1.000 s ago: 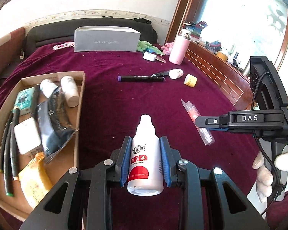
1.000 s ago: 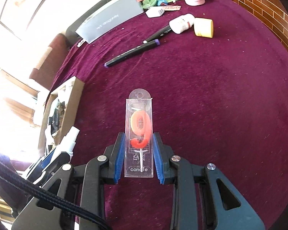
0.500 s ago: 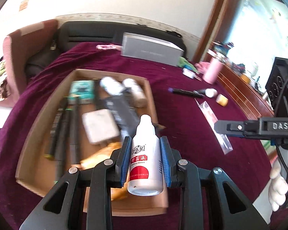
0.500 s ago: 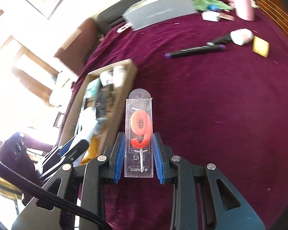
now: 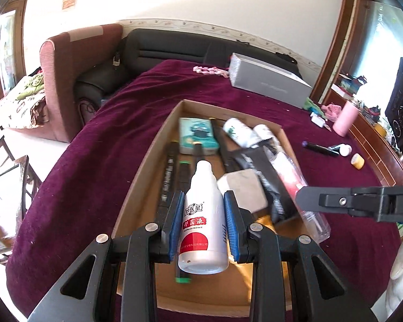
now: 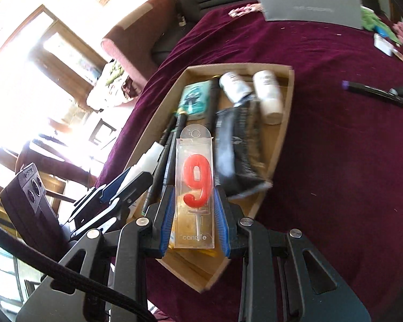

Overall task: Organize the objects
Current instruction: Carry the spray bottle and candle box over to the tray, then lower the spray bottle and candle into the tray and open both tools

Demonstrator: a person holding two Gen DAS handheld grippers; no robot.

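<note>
1. You work over a maroon cloth (image 5: 99,145) on a table, with a dark sofa (image 5: 180,45) and a cream wall in the upper frame.
2. At the bottom centre, your left gripper (image 5: 203,212) is clamped on a white bottle (image 5: 203,222) with a red label, held above the near end of the cardboard tray (image 5: 145,166).
3. Your right gripper (image 6: 193,212) pinches a clear candle packet (image 6: 194,187) holding a red "9", also over the tray's near end.
4. Mid-frame, the tray holds markers, a teal box (image 5: 197,135) and two white bottles.
5. Farther right lie a black marker (image 5: 319,147) and a pink cup (image 5: 345,120); a grey box (image 5: 268,84) sits beyond.
</note>
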